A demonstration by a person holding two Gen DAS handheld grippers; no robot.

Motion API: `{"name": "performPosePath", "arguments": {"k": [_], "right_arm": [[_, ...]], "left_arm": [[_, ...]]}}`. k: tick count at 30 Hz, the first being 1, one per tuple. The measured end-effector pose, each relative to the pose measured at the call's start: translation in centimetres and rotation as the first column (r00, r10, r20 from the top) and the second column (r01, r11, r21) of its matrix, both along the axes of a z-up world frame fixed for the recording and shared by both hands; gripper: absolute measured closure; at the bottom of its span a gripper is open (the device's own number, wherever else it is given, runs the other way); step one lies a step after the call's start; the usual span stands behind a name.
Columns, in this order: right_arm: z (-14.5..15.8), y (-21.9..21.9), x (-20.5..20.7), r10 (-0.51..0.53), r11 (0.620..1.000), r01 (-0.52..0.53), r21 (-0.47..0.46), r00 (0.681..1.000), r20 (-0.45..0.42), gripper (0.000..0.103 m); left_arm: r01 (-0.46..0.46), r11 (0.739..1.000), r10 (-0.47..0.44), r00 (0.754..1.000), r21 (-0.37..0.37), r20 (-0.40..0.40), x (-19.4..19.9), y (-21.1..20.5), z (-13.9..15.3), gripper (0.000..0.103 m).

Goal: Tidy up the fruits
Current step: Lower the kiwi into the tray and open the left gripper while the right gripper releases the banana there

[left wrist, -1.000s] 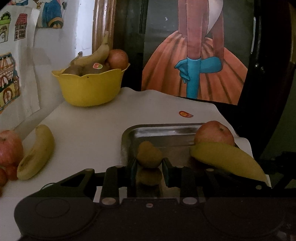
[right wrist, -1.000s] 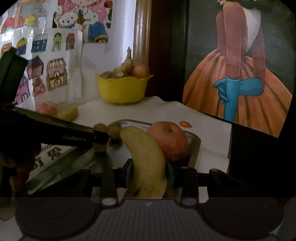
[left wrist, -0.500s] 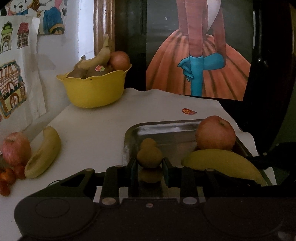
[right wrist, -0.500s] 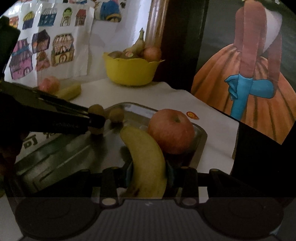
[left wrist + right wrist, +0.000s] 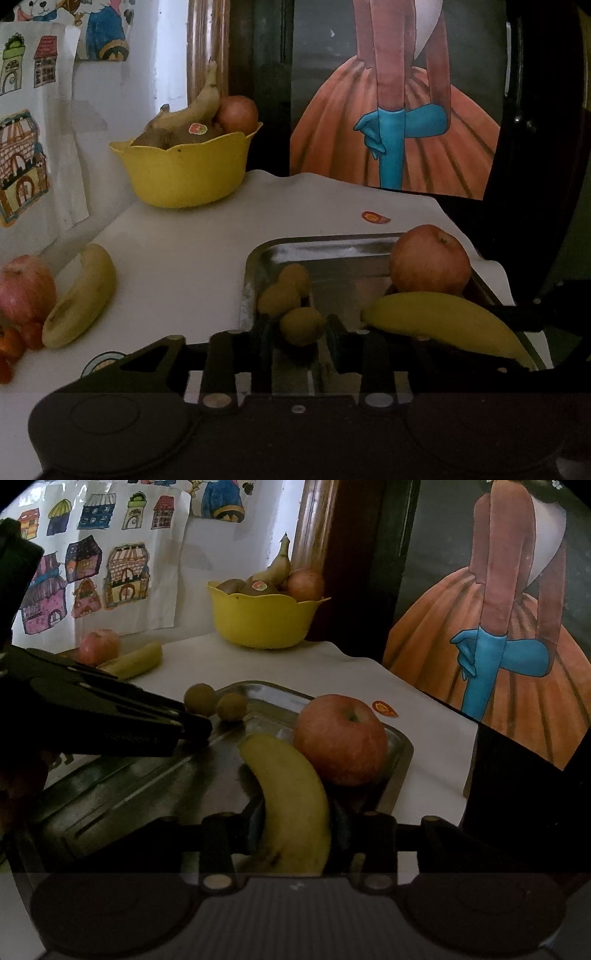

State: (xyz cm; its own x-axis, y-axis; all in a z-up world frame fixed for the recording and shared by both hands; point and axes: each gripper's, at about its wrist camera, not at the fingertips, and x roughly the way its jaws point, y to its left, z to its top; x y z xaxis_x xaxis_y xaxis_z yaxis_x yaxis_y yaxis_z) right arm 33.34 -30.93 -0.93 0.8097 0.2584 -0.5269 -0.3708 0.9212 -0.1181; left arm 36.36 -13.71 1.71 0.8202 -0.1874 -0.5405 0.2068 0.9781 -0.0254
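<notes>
A metal tray (image 5: 332, 242) (image 5: 400, 746) lies on the white table. It holds a red apple (image 5: 430, 260) (image 5: 341, 738), two small brown fruits (image 5: 286, 290) (image 5: 231, 706) and a third small brown fruit (image 5: 302, 325). My left gripper (image 5: 301, 332) has its fingers spread around that third fruit, which rests on the tray. In the right wrist view the left gripper (image 5: 195, 727) reaches in from the left. My right gripper (image 5: 295, 827) is shut on a yellow banana (image 5: 291, 801) (image 5: 443, 321) over the tray, beside the apple.
A yellow bowl (image 5: 184, 170) (image 5: 264, 618) with a banana, an apple and brown fruit stands at the back left. A loose banana (image 5: 81, 295) (image 5: 133, 661), an apple (image 5: 26, 288) (image 5: 99, 646) and small red fruits (image 5: 14, 343) lie at the left. A painting leans behind the table's far edge.
My left gripper has opened and let go of the small brown fruit, which now rests on the tray by the other two. The right gripper has carried the banana closer to the apple.
</notes>
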Motion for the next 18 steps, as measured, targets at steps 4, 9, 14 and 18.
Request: {"name": "performPosePath", "arguments": {"k": [4,9,14,18], "right_arm": [[0.4,-0.5,-0.7,-0.008,0.999,0.007,0.037,1.000,0.026,0.043],[1.7,-0.7,-2.6,-0.018,0.997,0.012,0.075,0.996,0.084,0.023],[3.5,-0.7,-5.4,-0.047,0.993,0.029,0.115,0.986,0.158,0.004],[4.5,-0.1,-7.8,-0.061,0.989,0.034,0.143,0.979,0.193,0.000]], "left_arm": [[-0.007,1.000,0.007,1.000,-0.026,0.013,-0.9,0.5,0.5,0.048],[-0.014,0.998,0.018,0.998,-0.067,0.067,-2.7,1.5,2.4,0.025],[-0.053,0.994,0.066,0.988,-0.092,0.142,-5.4,3.0,4.7,0.001],[-0.068,0.993,0.083,0.982,-0.093,0.169,-8.1,4.7,6.2,0.001]]}}
